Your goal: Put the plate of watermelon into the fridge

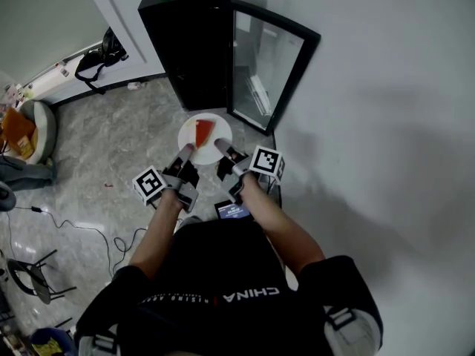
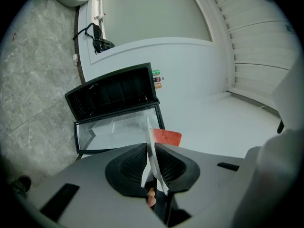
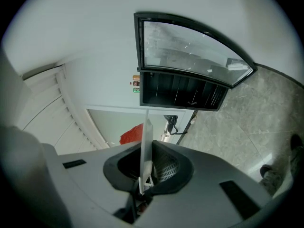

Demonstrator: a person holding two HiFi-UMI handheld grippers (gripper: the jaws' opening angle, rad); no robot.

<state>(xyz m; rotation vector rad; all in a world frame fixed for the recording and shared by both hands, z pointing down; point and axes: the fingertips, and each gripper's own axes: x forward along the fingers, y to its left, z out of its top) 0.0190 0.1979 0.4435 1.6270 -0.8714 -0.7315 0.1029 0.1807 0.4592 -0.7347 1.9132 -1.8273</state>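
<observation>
A: Where's the plate (image 1: 224, 128) right now?

B: In the air over the floor (image 1: 111, 147), just in front of the fridge (image 1: 185, 50). It isn't inside. The person holds it out in front of them with a tool on each side.

A: Both tools are on it?

B: Yes. The left tool (image 1: 186, 149) is pinching the rim on the plate's left, and the right tool (image 1: 222, 145) is pinching the rim on its right. Each tool's own view shows the thin white edge of the plate clamped between the dark pads, with no gap.

A: And the watermelon (image 1: 203, 132)?

B: One red wedge, lying near the middle of the plate, between the two tools and touching neither.

A: Is the fridge open?

B: It is. It's a small black one, and its glass door (image 1: 273, 69) is swung out to the right, towards the wall (image 1: 386, 87). A few small things stand on top of it, but I can't make out what they are.

A: Anything else about?

B: A black bag (image 1: 95, 61) lies against the far wall, well off to the left of the fridge.
</observation>
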